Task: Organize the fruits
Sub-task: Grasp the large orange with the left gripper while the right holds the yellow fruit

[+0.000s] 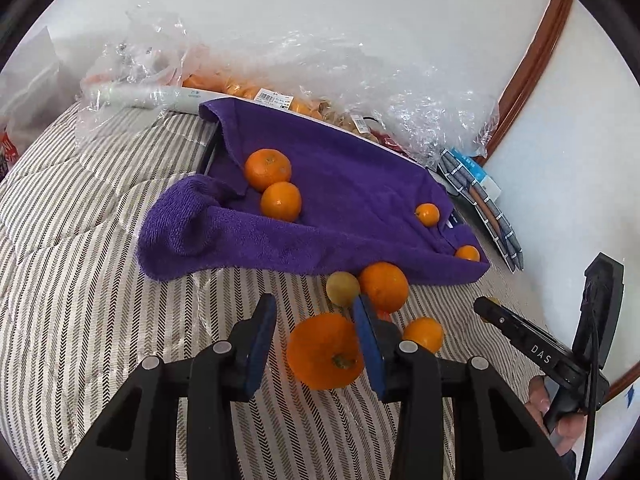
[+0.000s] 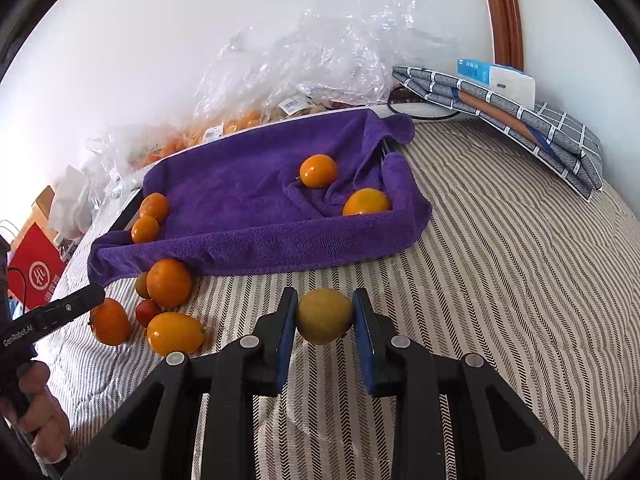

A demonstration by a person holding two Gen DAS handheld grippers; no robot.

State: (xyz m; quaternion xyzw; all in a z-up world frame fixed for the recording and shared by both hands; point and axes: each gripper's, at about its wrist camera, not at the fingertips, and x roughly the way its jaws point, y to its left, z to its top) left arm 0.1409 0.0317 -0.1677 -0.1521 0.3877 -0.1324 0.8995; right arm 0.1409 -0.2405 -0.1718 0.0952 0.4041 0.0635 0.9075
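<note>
Our right gripper pinches a yellow-green fruit; we carry it gently ahead to the purple towel. Our left gripper is spread around the persimmon.

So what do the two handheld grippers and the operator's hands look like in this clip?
Both grippers are matte black plastic with blue pads on the inner finger faces and round silver pivot pins. The left gripper reads "GenRobot.AI" in white along its side; the right gripper reads "DAS" and trails a black cable. The hands are bare; no sleeve is clearly visible.
</note>
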